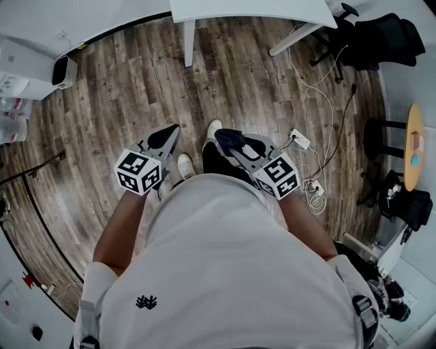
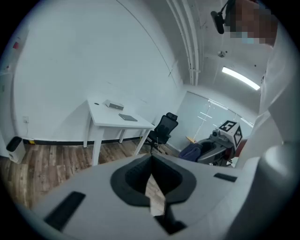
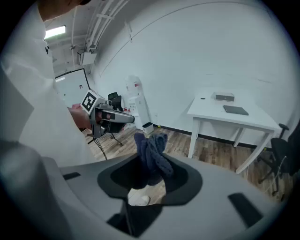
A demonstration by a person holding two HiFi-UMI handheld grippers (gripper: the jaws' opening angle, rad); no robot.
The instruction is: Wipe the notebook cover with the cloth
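Wood-plank floor [image 1: 122,102] fills most of the room, and the white table [image 1: 252,10] stands at the far wall, well apart from the person, straight ahead and a little to the person's right. A black chair [image 1: 381,37] sits off the table's right end.

Both grippers are held low in front of the body, well short of the table. The left gripper [image 1: 174,129] points toward it with its jaws drawn together and nothing between them. The right gripper [image 1: 223,138] is clamped on the dark blue cloth [image 3: 151,152], which bunches up out of the jaws and flops forward.

The notebook [image 3: 236,110] lies flat on the table, toward the table's front edge, with a small grey box [image 3: 224,97] behind it, nearer the wall. Its long side seems to run along the table's length, though it is too small to be sure.

Wiping has not begun. The move ahead probably turns on closing that gap: the notebook lies forward of both grippers, on the cloth-holding right side, so the right arm looks better placed to reach the cover, with the free left gripper available to steady it.
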